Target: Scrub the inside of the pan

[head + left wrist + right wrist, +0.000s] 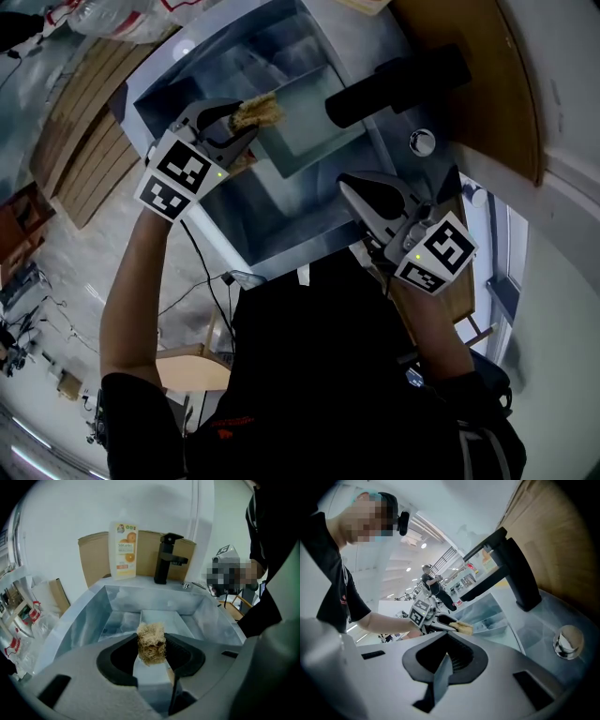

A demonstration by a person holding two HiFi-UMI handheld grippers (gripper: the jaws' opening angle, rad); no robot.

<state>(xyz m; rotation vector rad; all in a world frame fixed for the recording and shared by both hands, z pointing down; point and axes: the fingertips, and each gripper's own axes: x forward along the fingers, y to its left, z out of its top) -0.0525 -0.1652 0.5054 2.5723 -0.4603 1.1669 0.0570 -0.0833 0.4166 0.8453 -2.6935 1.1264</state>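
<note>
In the head view, the steel sink (216,61) holds the rectangular pan (314,127); its inside shows bare metal. Your left hand-held gripper (246,120) is clenched on a straw-coloured fibre scrubber (258,112), which sits over the pan's left rim; you cannot tell whether it touches. Your right hand-held gripper (349,187) hangs over the sink's near right edge, apart from the pan, jaws pressed together on nothing. A black faucet (398,80) reaches in over the pan's far right corner, and a round metal knob (423,142) sits just beside its base. The brown worktop (487,94) runs along the right.

In the left gripper view, the scrubber (151,643) fills the gap between both jaws. Beyond it the pan (161,620) lies on the sink floor, with bare floor open to its left. The faucet (167,558) stands on the far rim, an orange-printed soap pack (124,550) to its left.

In the right gripper view, the jaws meet with nothing between them. The faucet (511,569) crosses overhead, the knob (568,641) lies to the right, and the scrubber (464,627) shows at the pan (490,620).
</note>
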